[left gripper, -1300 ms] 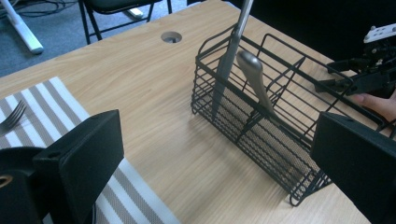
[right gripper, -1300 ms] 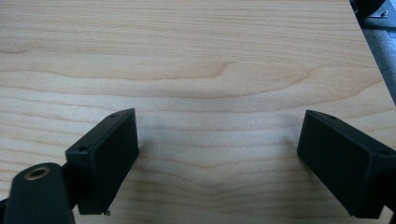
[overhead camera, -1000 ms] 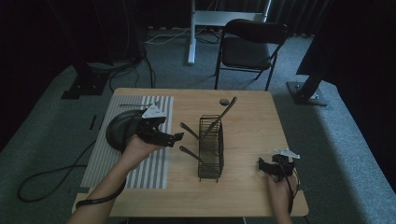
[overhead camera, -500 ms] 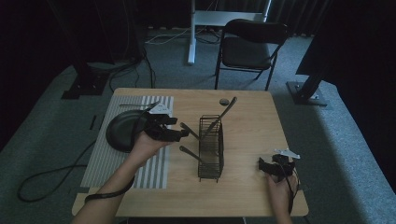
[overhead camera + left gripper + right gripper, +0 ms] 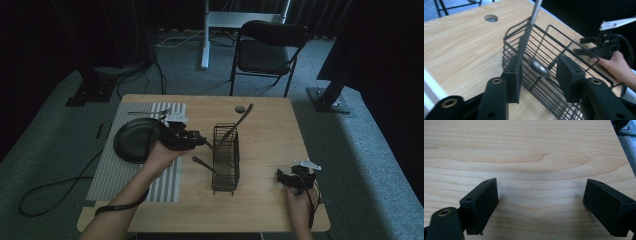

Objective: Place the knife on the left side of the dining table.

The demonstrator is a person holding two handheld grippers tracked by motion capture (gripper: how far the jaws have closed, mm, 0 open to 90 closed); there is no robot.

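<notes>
The left gripper (image 5: 197, 138), jaws apart with nothing between them, sits just beside the wire basket (image 5: 226, 160), lined up on a spoon (image 5: 538, 67) whose bowl pokes over the near rim. To take it cleanly, I judge the jaws should straddle the bowl squarely before closing (the mesh is close enough to snag). The right gripper (image 5: 286, 179) rests wide open on bare table (image 5: 536, 150), well apart.

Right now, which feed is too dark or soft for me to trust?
High view: dim and underexposed, the black wire basket and dark plate lose detail. Left gripper view: bright; the spoon in the basket is sharp enough, the near jaws slightly soft. Right gripper view: evenly lit, the table's wood grain crisp, no glare.
</notes>
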